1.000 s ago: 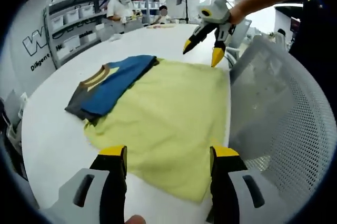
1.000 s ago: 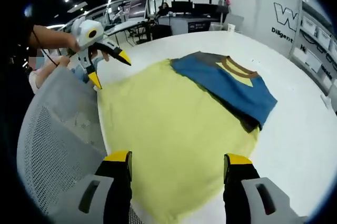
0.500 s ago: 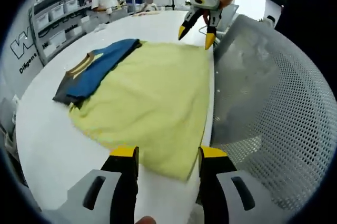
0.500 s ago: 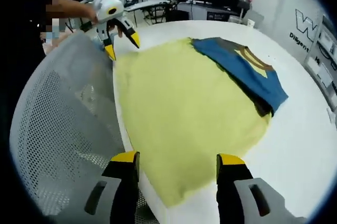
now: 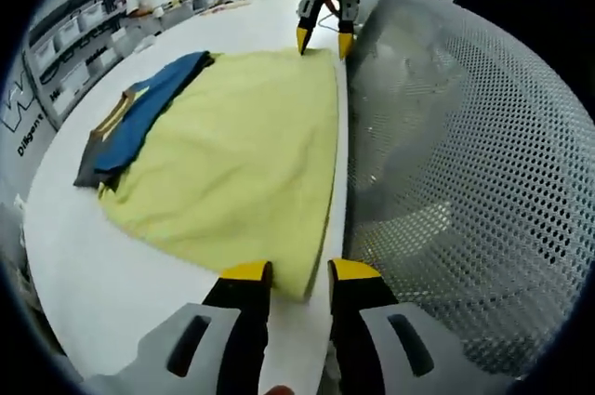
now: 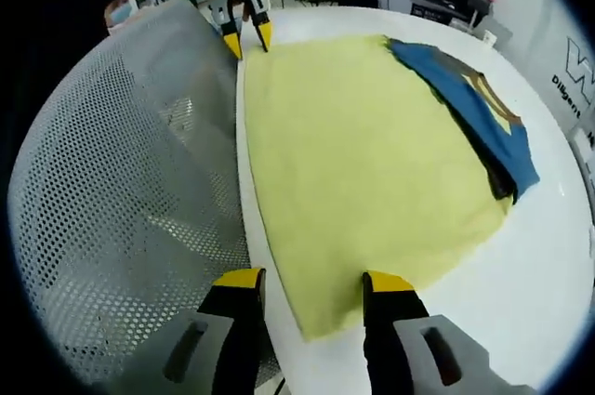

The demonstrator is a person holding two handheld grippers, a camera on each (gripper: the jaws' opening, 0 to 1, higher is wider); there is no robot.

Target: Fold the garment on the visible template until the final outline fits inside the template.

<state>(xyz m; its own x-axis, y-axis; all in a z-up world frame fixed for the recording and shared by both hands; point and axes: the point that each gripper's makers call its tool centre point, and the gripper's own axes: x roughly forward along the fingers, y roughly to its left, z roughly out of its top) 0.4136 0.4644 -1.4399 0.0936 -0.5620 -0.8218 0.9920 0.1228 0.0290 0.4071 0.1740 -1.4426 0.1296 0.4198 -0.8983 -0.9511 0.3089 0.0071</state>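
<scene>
L gripper [image 5: 297, 274] jaws apart at near corner of yellow garment [image 5: 242, 153]; R gripper [image 5: 323, 40] at far corner

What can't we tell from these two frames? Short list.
- Template outline: none can be made out on the table in either view; the yellow garment covers most of it.
- Blue shirt: its lower part lies under the yellow garment.
- Wall lettering: cut off by the right gripper view's edge.
- Under the table edge: hidden by the mesh chair back.
</scene>
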